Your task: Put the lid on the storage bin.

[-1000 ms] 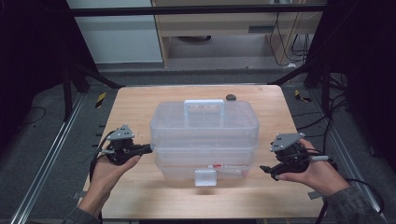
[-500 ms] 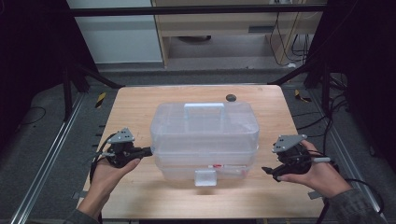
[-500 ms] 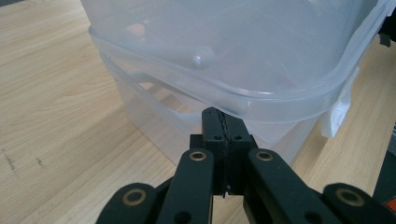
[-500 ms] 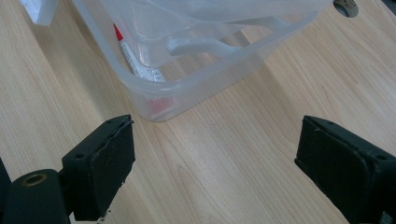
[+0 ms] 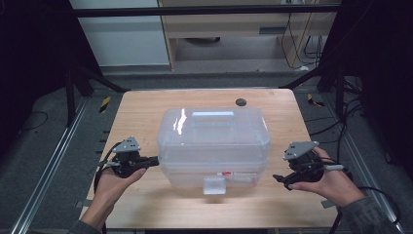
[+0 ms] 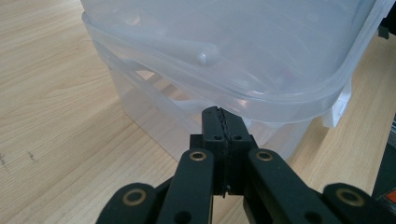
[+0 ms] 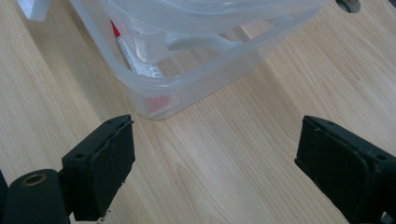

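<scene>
Clear plastic box (image 5: 213, 141) sits mid-worktop (image 5: 146, 105), lid (image 5: 214, 124) on, front latch tab (image 5: 214, 185) facing the person. Handle moulded into the lid top; a red-and-white item (image 7: 135, 60) lies inside near the base, too blurred to identify.

Left tongs (image 5: 155, 161) are clenched with nothing between them — in the left gripper view the tips (image 6: 223, 128) sit pressed together right under the lid's rim on the box's left end, touching or all but touching it. My read: closed tips used as a wedge or pusher, either to brace the box or to lever the lid edge up. Can't tell which from here.

Right tongs (image 5: 278, 179) are released, spread wide, empty, and well clear of the box's right end; the right gripper view looks down at the box's lower corner and bare wood between the pads (image 7: 109, 158). Likely staged to grab that end or steady the base while the left works the rim.

Small dark round thing (image 5: 240, 102) sits on the worktop behind the box, not involved.
</scene>
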### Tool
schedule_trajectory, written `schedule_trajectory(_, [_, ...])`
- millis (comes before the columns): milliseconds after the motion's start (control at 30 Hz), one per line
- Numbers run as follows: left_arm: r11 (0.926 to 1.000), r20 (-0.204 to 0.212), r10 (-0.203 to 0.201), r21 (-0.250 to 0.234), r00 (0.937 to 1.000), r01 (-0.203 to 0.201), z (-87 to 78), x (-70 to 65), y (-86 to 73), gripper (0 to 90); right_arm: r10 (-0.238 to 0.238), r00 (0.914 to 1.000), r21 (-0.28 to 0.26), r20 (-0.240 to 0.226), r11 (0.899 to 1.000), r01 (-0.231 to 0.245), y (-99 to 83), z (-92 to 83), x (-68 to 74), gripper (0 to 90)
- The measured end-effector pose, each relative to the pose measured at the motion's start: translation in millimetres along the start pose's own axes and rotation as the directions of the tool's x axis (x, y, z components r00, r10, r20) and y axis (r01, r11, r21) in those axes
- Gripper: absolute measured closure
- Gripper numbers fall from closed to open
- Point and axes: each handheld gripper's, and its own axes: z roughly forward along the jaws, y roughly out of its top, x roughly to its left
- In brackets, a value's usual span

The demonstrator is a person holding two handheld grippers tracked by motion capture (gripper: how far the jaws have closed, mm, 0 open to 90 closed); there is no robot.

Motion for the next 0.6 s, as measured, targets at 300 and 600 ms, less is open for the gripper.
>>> schedule_trajectory(300, [1.0, 0.008, -0.002, 0.008, 1.0, 0.002, 2.8, 0.8, -4.7, 89.9, 0.009, 1.0, 0.001, 0.004, 1.0, -0.009, -3.7, 2.4, -0.1, 11.5])
schedule_trajectory(600, [0.9999, 0.02, -0.013, 0.0, 0.9997, 0.013, 5.5, 3.0, -9.4, 89.9, 0.017, 0.9998, 0.0, 0.004, 1.0, -0.017, -5.6, 5.6, -0.4, 11.5])
